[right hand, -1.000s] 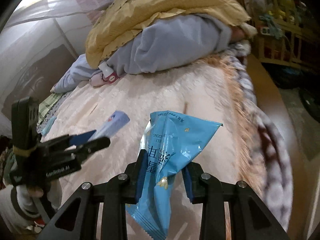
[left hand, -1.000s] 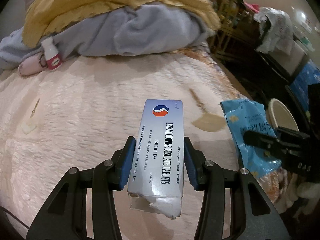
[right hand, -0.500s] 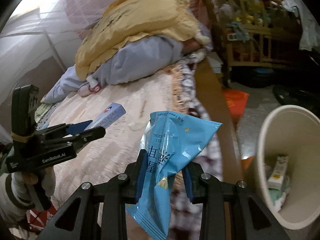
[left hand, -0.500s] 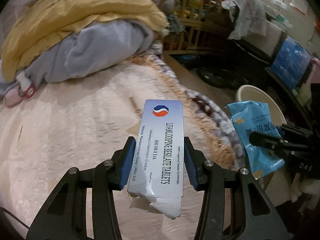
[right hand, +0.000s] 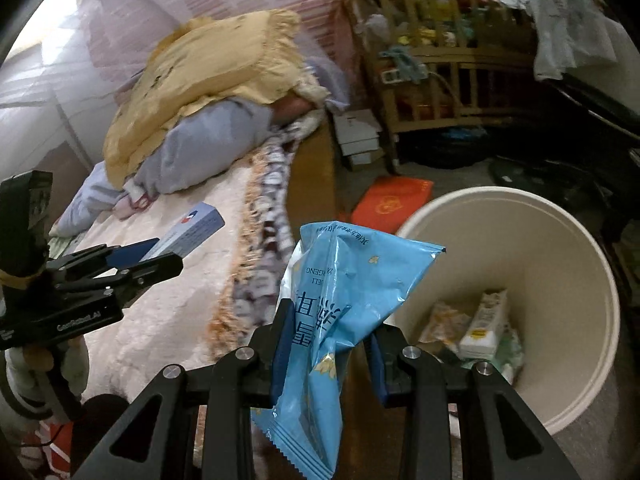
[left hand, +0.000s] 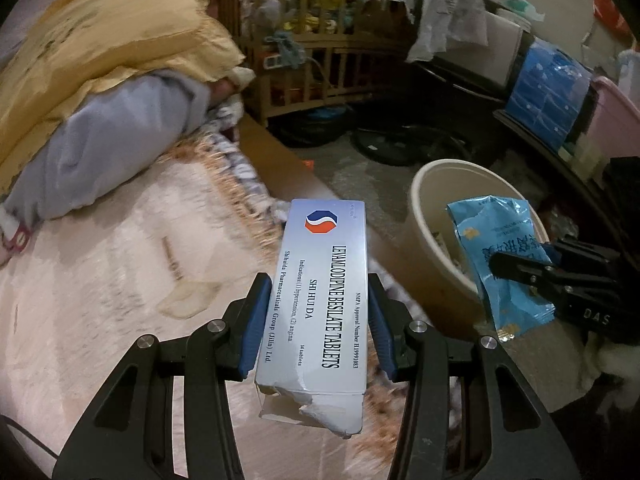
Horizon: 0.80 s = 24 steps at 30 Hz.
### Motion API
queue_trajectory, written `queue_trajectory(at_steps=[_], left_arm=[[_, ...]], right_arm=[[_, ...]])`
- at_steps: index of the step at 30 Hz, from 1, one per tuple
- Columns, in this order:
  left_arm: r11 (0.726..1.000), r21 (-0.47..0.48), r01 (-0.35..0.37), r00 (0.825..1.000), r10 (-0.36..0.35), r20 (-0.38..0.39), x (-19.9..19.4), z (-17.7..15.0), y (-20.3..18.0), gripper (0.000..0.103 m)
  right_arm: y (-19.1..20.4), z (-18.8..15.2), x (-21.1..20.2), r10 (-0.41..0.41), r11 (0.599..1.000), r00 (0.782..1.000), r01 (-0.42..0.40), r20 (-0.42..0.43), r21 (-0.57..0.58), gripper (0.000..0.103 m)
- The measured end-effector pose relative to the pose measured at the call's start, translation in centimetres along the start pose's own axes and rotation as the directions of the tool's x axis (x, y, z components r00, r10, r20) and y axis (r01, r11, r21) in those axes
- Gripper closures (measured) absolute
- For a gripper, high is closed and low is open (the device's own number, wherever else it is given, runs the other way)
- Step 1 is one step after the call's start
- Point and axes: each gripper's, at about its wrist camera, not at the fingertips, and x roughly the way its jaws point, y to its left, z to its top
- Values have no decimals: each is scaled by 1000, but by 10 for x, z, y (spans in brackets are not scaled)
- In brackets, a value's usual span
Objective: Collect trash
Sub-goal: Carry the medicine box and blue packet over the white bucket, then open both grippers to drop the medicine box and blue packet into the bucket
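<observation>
The tablet box [left hand: 320, 288] is being pinched by the left gripper [left hand: 318, 322] past the bed's [left hand: 100, 300] fringed edge; the blue wrapper [right hand: 340, 300] (crumpled) is being clamped by the right gripper [right hand: 328, 344] at the bin's [right hand: 568, 216] near rim, evidently for dropping.

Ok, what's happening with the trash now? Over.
Left gripper clamps pill box. Right gripper clamps blue wrapper. Bin just ahead, nothing blocking.

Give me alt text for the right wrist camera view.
The right gripper holds a blue snack wrapper beside a cream trash bin with litter inside. At left, the left gripper holds a medicine box over the bed.
</observation>
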Motion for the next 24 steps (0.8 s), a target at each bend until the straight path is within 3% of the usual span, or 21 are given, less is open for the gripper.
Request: queue_trajectory(at_steps=[16,24], left_arm=[[991,77,112,993,-110,-31,46,40,-82,58],[984,38,173,983,-170,-63,74,53,-102,58]], right_arm=[[-93,-8,-6,-143,976,990,140,6,167,71],[-115,-8,-6,-184,962,983,179,9,206,71]])
